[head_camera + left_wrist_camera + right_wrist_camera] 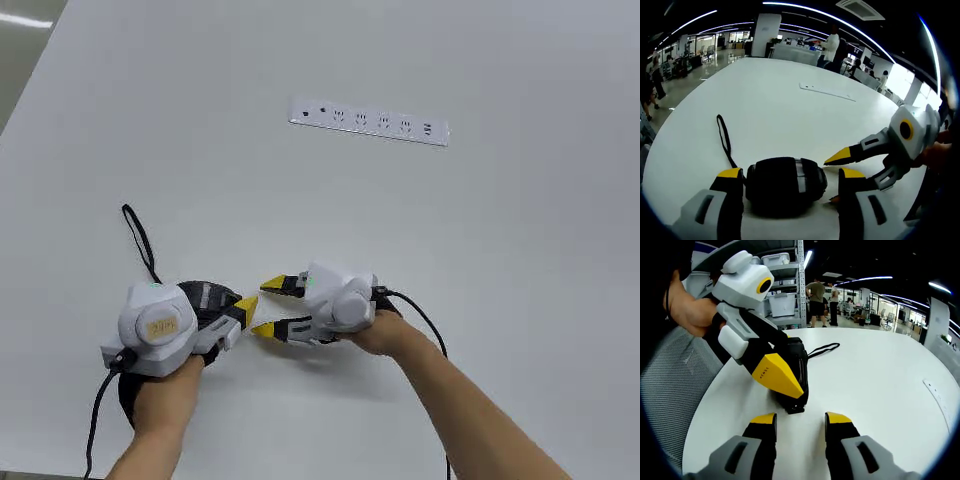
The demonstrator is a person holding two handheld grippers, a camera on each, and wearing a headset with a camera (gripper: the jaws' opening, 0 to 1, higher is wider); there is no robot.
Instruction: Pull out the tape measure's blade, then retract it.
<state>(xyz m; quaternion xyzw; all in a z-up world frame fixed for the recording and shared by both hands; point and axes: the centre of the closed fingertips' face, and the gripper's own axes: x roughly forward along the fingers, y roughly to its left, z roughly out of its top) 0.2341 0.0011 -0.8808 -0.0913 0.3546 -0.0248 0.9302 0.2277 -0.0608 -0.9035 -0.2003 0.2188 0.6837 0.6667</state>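
Tape measure [785, 185] sits on the white tabletop [480, 260], its black case bracketed by the jaws of my left gripper [791, 173]. They seem pressed against its two flat sides, though the left gripper view shows a sliver of gap beside one jaw, so I am unsure how firm the clamp is. My right gripper [800, 421] faces it with jaws spread and empty. The case's lower front corner, where I take the blade hook to be, lies just ahead of their tips. The wrist strap [140, 238] trails on the tabletop beyond the left jaws.

I judge the case rigid, compact and fairly weighty for its bulk. Its shell looks rubbery enough not to slip and should bear a firm squeeze across the sides. The blade would be thin sprung steel: stiff along its length, quick to kink if bent sideways, and apt to snap back under its spring. The place to take it is the end hook, pinched flat between the right jaws and drawn straight away from the case.
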